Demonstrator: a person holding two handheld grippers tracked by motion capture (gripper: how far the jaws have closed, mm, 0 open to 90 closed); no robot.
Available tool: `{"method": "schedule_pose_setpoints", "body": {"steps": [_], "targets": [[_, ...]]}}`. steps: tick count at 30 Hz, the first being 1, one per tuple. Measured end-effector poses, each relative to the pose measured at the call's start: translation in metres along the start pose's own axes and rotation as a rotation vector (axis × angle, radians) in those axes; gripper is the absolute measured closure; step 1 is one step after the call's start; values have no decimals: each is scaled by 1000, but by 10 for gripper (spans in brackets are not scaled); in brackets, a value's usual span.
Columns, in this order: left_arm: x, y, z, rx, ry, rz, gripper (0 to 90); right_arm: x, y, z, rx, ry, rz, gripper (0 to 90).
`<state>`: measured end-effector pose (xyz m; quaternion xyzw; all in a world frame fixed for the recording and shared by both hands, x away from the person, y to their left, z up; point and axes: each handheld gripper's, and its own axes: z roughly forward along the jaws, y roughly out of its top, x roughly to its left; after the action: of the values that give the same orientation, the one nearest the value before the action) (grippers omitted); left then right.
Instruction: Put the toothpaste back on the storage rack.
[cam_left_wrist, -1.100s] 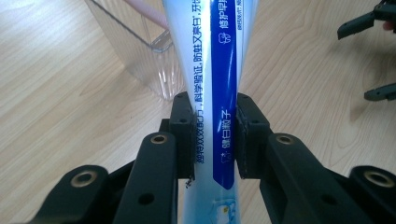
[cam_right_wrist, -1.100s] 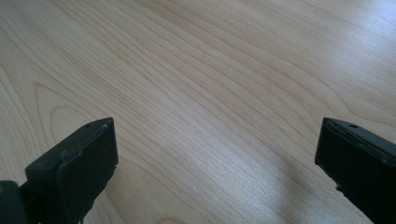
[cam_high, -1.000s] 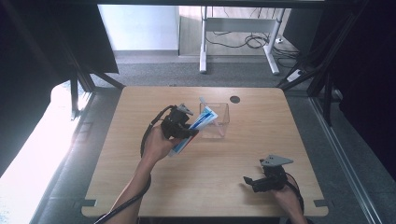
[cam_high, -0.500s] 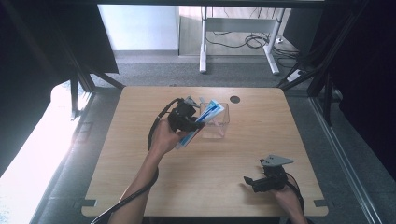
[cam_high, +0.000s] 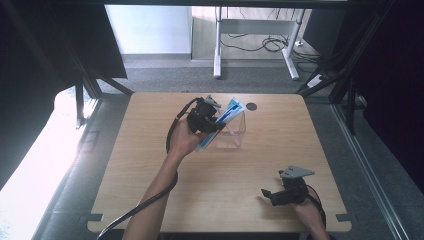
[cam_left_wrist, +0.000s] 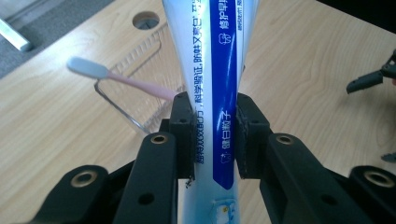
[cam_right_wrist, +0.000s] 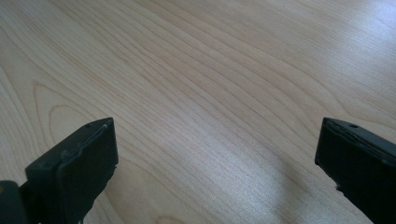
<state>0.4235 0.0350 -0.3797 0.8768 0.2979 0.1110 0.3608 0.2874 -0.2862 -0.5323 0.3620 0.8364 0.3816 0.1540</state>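
Toothpaste tube, white and blue, flat plastic with printed lettering (cam_left_wrist: 215, 88), is pinched between the two black jaws of the left gripper (cam_left_wrist: 214, 135). Both pads press its sides about midway along its length; the tube runs away from the camera in the left gripper view and passes out of frame top and bottom. In the high view the same tube (cam_high: 226, 116) slants up and to the right from the left gripper (cam_high: 212, 122), its far end over the clear, box-shaped plastic container (cam_high: 234, 134) that stands near the far middle of the light wooden table (cam_high: 150, 165). Whether the tube tip touches the container rim, cannot tell.

Inside the container, seen in the left gripper view, a pink-handled toothbrush with a pale grey head (cam_left_wrist: 107, 75) leans out over the clear wall toward the left. Its handle end passes behind the left jaw.

Round dark cable hole (cam_high: 251, 106) in the tabletop lies just beyond the container.

Right gripper (cam_high: 272, 194) rests low at the near right of the table, well apart from the container and tube. Its jaws are spread wide, with bare wood grain between them in the right gripper view (cam_right_wrist: 215, 154); nothing is held.
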Motion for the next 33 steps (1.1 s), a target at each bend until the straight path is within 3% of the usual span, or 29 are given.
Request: {"method": "schedule_pose_setpoints", "body": {"steps": [18,33], "targets": [[4,30,16,-70,34,4,727,-1,0,-1,-4,2,0,0],[13,38,30,-128,43,-34,728,-2,-1,0,-1,6,4,0]]}}
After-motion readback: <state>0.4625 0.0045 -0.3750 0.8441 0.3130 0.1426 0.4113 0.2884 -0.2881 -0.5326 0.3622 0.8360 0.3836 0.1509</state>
